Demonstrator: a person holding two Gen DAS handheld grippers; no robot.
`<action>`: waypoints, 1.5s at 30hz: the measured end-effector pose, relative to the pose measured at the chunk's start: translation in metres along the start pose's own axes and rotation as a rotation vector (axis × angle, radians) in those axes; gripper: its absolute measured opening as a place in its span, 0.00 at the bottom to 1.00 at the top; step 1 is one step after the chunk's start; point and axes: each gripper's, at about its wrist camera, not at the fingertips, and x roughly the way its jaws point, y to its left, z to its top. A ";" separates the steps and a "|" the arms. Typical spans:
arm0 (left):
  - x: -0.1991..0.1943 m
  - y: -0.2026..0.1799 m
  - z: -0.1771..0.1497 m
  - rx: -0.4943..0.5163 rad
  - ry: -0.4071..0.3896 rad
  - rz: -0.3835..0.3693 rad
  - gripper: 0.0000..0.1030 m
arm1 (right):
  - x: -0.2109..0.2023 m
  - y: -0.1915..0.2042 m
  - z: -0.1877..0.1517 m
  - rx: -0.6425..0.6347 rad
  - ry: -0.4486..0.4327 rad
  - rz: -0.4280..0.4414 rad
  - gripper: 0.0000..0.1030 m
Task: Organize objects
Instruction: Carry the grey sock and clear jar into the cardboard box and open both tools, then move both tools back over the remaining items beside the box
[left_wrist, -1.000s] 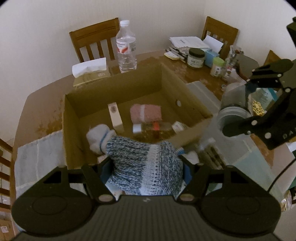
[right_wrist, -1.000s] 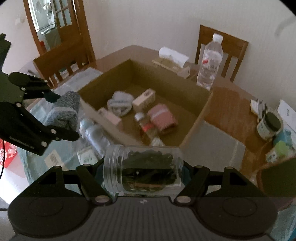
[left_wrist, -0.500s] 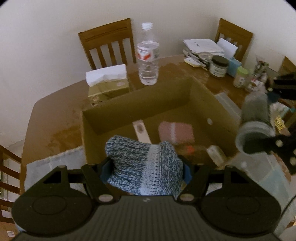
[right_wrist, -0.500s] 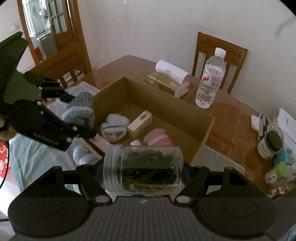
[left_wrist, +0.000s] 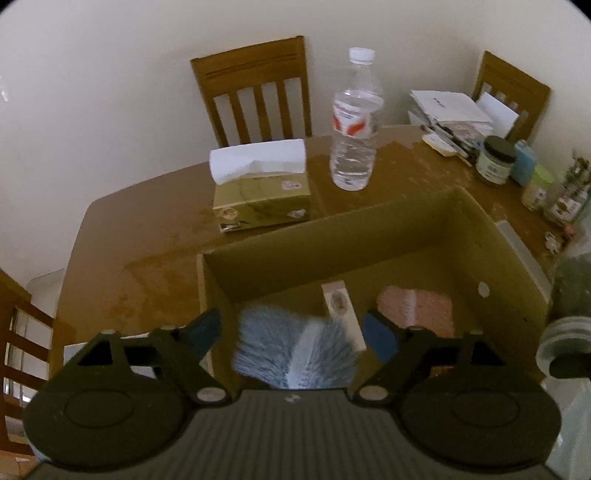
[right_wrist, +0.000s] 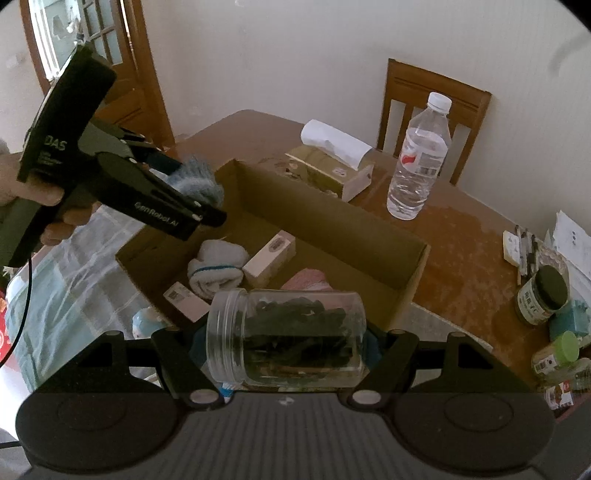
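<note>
**Two grippers over an open cardboard box, one with a loose sock, one with a jar**

From my left wrist camera: my left gripper (left_wrist: 295, 328) has its blue-padded fingers spread wide, with open space on each side of a blue and white knitted sock (left_wrist: 295, 356). The sock is blurred and streaked and touches neither pad, so I am not gripping it; it sits between the fingers, over the near end of the cardboard box (left_wrist: 332, 236). The box is open-topped, with plain brown corrugated walls. Inside lie a slim cream carton (left_wrist: 341, 314) and a folded pink cloth (left_wrist: 417, 308) with a ribbed edge. Behind the box on the glossy wooden table (left_wrist: 147, 240) stand a gold tissue box (left_wrist: 262, 199), with white tissue sticking out, and a clear plastic water bottle (left_wrist: 354, 125). At the far right edge is a hazy view of the jar my other gripper carries.

From my right wrist camera: my right gripper (right_wrist: 286, 347) is clamped on a clear, cylindrical plastic jar (right_wrist: 286, 341) lying sideways, filled with dark, leafy pieces, its threaded mouth to the left. It hangs above the near rim of the box. Inside the box I see a rolled white sock (right_wrist: 218, 267) with a blue stripe. My left gripper appears upper left, black and angular, with the fuzzy blue sock by its fingertips over the box's far corner.
</note>
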 end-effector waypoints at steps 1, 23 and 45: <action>0.000 0.001 -0.001 -0.003 -0.002 -0.001 0.88 | 0.002 -0.001 0.001 0.004 0.003 -0.002 0.77; -0.052 -0.005 -0.065 -0.004 -0.055 0.004 0.96 | 0.052 -0.015 0.047 -0.007 0.024 -0.063 0.77; -0.060 -0.023 -0.121 -0.107 -0.068 0.045 0.98 | 0.030 -0.011 0.005 0.029 -0.010 -0.103 1.00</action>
